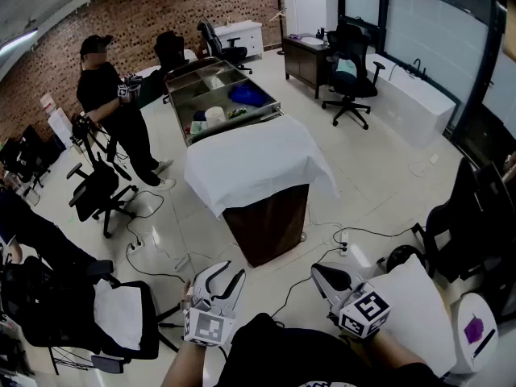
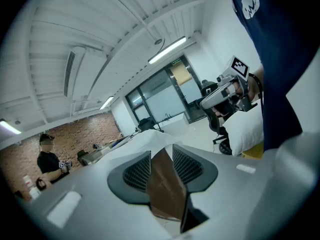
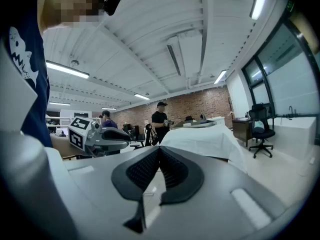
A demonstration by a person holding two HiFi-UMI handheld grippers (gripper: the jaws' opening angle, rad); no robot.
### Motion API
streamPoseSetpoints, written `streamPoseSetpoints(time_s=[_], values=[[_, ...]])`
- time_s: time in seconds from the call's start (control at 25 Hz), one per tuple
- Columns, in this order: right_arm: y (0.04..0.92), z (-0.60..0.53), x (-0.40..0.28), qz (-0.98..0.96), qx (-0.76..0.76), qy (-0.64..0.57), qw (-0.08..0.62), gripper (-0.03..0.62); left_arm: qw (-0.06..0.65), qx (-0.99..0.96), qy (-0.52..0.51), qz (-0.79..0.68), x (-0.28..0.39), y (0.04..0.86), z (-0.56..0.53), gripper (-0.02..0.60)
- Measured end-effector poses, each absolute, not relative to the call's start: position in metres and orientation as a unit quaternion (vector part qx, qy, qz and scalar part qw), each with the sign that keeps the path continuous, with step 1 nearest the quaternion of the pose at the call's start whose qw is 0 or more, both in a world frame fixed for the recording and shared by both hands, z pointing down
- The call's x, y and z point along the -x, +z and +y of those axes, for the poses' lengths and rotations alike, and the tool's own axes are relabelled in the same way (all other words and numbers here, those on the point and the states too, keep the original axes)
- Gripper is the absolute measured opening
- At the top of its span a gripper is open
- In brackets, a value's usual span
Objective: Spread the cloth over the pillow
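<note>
A white cloth (image 1: 254, 164) lies draped over a brown table in the middle of the room, ahead of me. The white pillow (image 1: 411, 309) rests at my lower right, beside my right arm. My left gripper (image 1: 234, 271) is held low in front of my body, its jaws a little apart with nothing between them; through the gap in the left gripper view (image 2: 161, 151) I see the table's brown side. My right gripper (image 1: 317, 269) points toward the table with its jaws shut and empty, pads meeting in the right gripper view (image 3: 159, 154). Both grippers are well short of the cloth.
A metal cart (image 1: 222, 95) with compartments stands behind the table. A person (image 1: 113, 103) stands at the left near an office chair (image 1: 101, 192). Cables (image 1: 161, 248) run over the floor. A chair with a white cushion (image 1: 121, 313) is at my lower left, another chair (image 1: 351, 75) far right.
</note>
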State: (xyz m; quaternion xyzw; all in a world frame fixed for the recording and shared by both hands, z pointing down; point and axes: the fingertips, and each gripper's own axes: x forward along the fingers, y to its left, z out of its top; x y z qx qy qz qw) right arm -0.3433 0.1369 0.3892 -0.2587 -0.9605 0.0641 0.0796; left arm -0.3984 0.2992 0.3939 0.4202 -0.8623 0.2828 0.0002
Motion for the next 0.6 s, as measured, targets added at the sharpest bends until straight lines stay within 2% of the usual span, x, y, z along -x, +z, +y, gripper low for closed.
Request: streamPoseSetpoints(time_s=[0.24, 0.6], values=[[0.391, 0.131, 0.354, -0.962, 0.255, 0.064, 0.081, 0.008, 0.032, -0.368, 0.32, -0.872, 0.433, 0.409, 0.323, 0.169], [0.402, 0.11, 0.386, -0.967, 0.225, 0.058, 0.099, 0.008, 0.09, -0.309, 0.347, -0.881, 0.522, 0.458, 0.345, 0.195]])
